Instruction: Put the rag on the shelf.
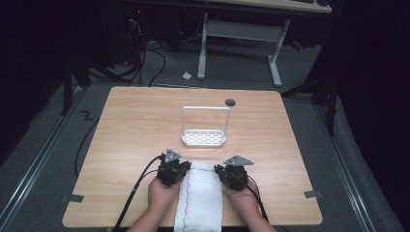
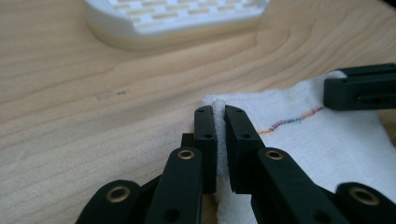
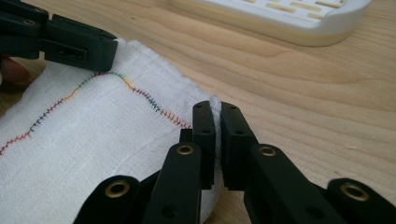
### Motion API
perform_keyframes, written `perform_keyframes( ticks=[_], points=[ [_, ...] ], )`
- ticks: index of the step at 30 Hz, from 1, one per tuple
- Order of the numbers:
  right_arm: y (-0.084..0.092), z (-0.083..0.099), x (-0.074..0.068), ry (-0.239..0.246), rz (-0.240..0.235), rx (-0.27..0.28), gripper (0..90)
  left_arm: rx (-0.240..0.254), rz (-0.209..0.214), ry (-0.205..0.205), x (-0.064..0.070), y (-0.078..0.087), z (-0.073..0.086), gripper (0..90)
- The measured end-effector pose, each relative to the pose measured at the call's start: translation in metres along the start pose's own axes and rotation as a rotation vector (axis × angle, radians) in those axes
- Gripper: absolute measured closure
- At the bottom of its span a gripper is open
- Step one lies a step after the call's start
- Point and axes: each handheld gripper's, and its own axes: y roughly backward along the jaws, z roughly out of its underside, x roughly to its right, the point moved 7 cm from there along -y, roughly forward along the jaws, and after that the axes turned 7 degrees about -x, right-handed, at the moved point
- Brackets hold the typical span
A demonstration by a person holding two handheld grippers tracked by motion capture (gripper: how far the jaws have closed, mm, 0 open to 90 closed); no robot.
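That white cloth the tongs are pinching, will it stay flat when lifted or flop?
Probably flop: the cloth looks thin and woven, bunching between the left tongs and the right tongs. It likely sags between both corners. It seems light, so the pinches should hold.

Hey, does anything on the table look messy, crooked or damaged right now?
Nothing stands out. The cloth lies flat, each far corner pinched by a claw, left and right. The rack stands upright.

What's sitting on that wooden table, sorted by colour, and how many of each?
White: 2, the cloth and the rack.
Black: 2, the left tongs and the right tongs, each shut on a far corner of the cloth.
Dark grey: 1, the round spot near the far edge.
Total: 5
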Motion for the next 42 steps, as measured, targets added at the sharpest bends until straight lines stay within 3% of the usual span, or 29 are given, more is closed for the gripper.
perform_keyframes(
  ticks=[1,10,13,18,21,23,27,34,38,42],
  points=[
    [0.001,-0.001,0.000,0.003,-0.002,0.005,86.4,0.040,0.013,0.007,0.000,0.004,-0.001,84.1],
    [0.005,-0.017,-0.007,0.013,0.017,0.096,86.3,0.088,-0.012,0.010,-0.002,0.011,-0.003,83.8],
    [0.009,-0.022,-0.009,0.021,0.029,0.118,86.3,0.160,0.015,0.045,-0.003,0.023,-0.012,83.8],
    [0.026,-0.040,-0.012,0.046,0.049,0.209,86.3,0.202,-0.015,-0.001,0.002,0.036,-0.028,83.7],
    [0.031,-0.047,-0.011,0.040,0.045,0.234,86.3,0.234,-0.016,-0.002,0.003,0.044,-0.037,83.7],
    [0.041,-0.059,-0.008,0.046,0.053,0.279,86.2,0.286,-0.006,0.000,0.005,0.057,-0.050,83.7],
    [0.055,-0.074,-0.008,0.053,0.062,0.342,86.2,0.316,-0.020,-0.009,0.008,0.066,-0.062,83.7],
    [0.078,-0.100,-0.007,0.056,0.076,0.411,86.2,0.366,-0.027,-0.040,0.017,0.083,-0.090,83.7],
    [0.093,-0.114,-0.004,0.051,0.078,0.453,86.3,0.418,-0.026,-0.073,0.028,0.100,-0.110,83.7],
    [0.108,-0.128,-0.004,0.059,0.084,0.493,86.3,0.439,-0.034,-0.089,0.032,0.108,-0.120,83.8]
  ],
)
